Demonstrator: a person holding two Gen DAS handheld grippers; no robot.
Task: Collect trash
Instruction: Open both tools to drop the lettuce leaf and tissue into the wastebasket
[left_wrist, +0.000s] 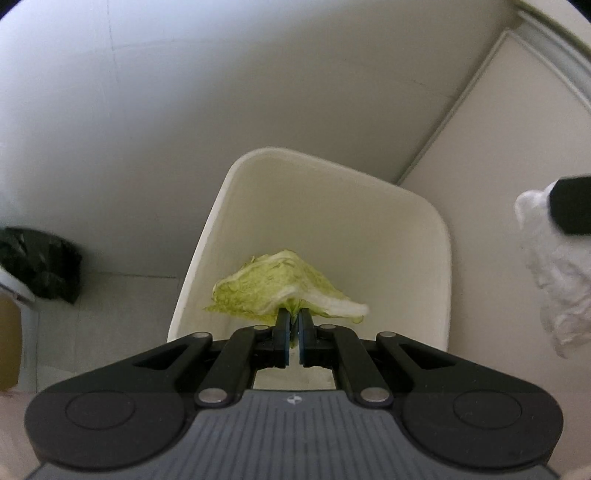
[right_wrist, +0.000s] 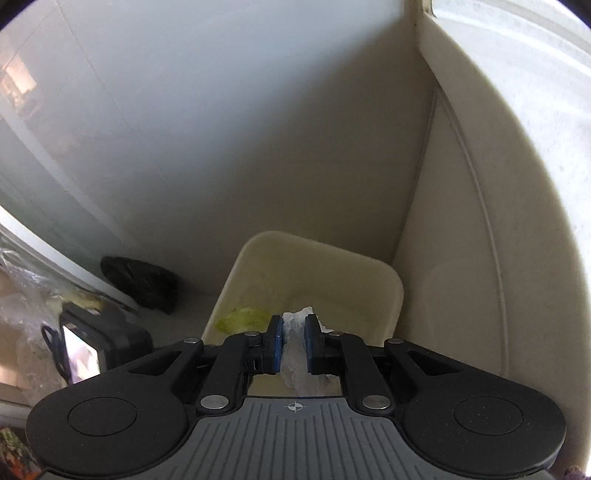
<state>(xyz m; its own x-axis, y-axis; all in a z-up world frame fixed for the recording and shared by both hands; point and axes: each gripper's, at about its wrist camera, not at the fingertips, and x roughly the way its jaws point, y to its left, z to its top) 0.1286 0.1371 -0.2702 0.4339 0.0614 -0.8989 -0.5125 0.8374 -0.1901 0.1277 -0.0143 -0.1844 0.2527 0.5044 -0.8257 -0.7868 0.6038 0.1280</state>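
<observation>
A black bag (left_wrist: 40, 267) slumps on the floor against the wall at the left. The left gripper (left_wrist: 291, 325) is clamped on a cabbage leaf (left_wrist: 280, 286) over the open white bin (left_wrist: 443, 266). Right of it, the right gripper (right_wrist: 293, 332) pinches crumpled clear plastic (right_wrist: 295, 350) above the same bin.

**Obscured and cut-off items**

Black bag (left_wrist: 40, 269): blurred, clipped by the left edge. White crumpled plastic (left_wrist: 554, 280): runs off the right edge (partly behind a dark finger). Bin (right_wrist: 391, 295): its floor is hidden behind the gripper body.
</observation>
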